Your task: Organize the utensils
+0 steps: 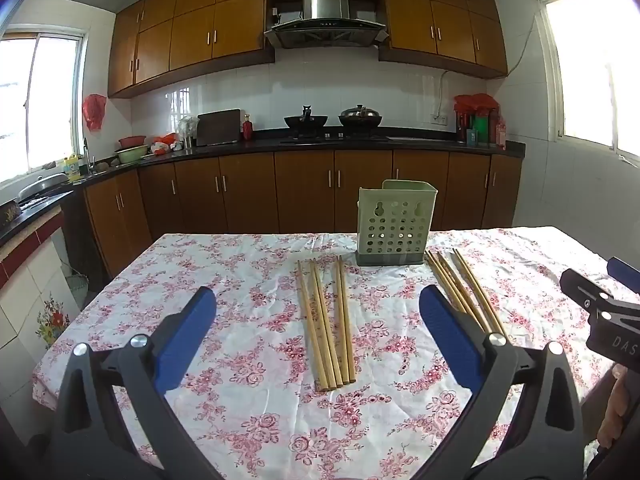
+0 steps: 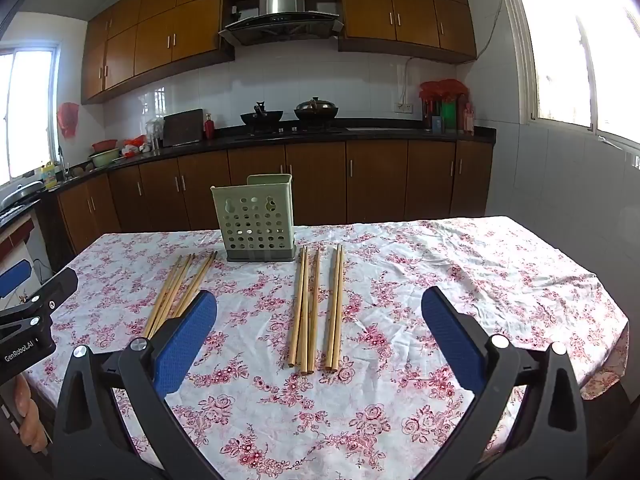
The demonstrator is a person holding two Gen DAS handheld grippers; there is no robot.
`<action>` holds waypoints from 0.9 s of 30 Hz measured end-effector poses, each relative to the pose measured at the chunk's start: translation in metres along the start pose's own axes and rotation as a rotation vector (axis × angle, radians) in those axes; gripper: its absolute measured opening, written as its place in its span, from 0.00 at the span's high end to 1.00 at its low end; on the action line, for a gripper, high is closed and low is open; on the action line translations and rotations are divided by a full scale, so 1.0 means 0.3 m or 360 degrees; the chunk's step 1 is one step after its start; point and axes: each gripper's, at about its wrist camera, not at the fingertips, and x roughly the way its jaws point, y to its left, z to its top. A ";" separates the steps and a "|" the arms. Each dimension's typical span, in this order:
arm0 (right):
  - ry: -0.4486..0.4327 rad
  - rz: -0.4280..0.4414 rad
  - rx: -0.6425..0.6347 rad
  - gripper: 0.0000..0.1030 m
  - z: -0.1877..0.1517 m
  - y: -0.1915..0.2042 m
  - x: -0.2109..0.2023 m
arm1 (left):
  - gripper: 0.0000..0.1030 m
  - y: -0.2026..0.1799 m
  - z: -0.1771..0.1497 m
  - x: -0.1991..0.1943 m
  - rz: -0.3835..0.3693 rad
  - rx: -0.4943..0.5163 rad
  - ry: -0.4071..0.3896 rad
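Both grippers, left (image 1: 318,312) and right (image 2: 319,314), gaped empty. Chopsticks (image 1: 326,324) lay bunched beside holder (image 1: 394,226); could have rolled or scattered under a skewed pinch.

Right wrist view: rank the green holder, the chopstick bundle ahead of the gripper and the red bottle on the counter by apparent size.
1. Chopstick bundle, longest, though nearest the camera.
2. Green holder, bulkier; order with the bundle is unsure.
3. Red bottle, smallest, but far away.
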 end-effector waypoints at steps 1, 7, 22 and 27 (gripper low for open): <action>0.0000 0.0001 0.0001 0.02 0.000 -0.001 0.000 | 0.04 0.000 0.000 0.000 0.0001 -0.0001 -0.0002; -0.0001 0.0003 0.0001 0.02 0.001 -0.001 -0.001 | 0.04 0.000 0.000 0.000 0.0002 -0.0004 0.0004; 0.0002 0.0004 0.0007 0.02 0.003 -0.007 -0.005 | 0.04 0.000 0.000 0.001 -0.0002 -0.0004 0.0006; 0.0002 0.0005 0.0006 0.02 0.003 -0.004 -0.005 | 0.04 0.001 0.000 0.000 -0.0001 -0.0010 0.0009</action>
